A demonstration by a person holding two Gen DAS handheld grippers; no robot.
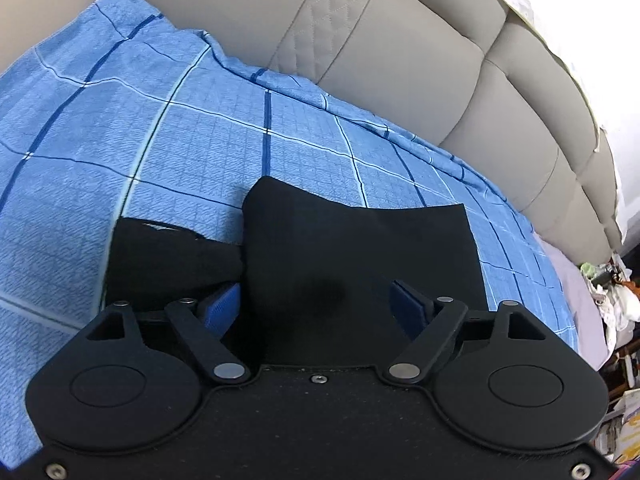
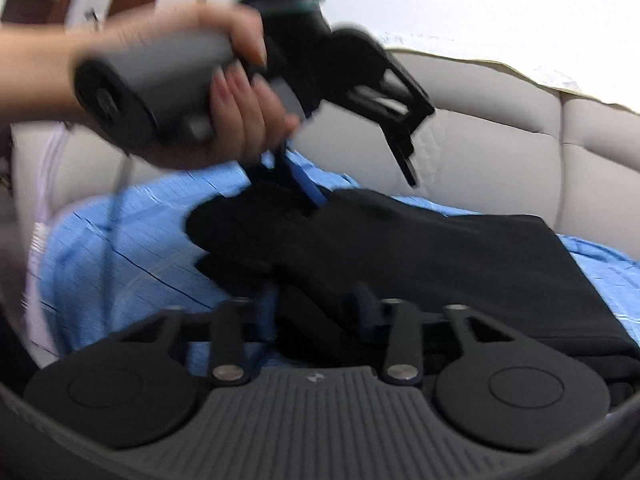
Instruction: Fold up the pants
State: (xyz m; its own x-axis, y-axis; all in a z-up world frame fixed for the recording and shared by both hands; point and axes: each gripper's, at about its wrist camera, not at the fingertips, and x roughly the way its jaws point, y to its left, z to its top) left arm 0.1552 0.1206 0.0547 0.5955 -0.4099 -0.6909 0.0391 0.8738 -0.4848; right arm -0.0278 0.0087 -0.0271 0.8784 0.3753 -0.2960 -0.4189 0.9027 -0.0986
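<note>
1. Clearly, from your left wrist view, the black pants (image 1: 360,264) lie on the blue checked bedspread (image 1: 160,140), near the padded grey headboard (image 1: 400,52). Your left tongs (image 1: 316,304) stand wide, with one blue pad at each side of a raised fold of the cloth; the pads look to be beside the fabric, not pinching it. A smaller dark lump of the pants sits to the left of that fold, lower on the bedspread.

2. From your right wrist view, which is blurred, the pants (image 2: 420,248) show as a thick, layered bundle on the bedspread (image 2: 120,240), so some folding looks already done. Your right tongs (image 2: 316,312) stand fairly narrow, around a dark ridge of fabric; whether they truly grip it I cannot tell. Your left hand (image 2: 224,92) holds the other tool above the bundle, and its blue-tipped fingers (image 2: 308,192) reach down into the cloth at the bundle's far end.

3. As a judgement: you are partway through. The bulk is stacked, yet the left end is loose and uneven. What remains is to bring that end over, square the edges and flatten the pile.
</note>
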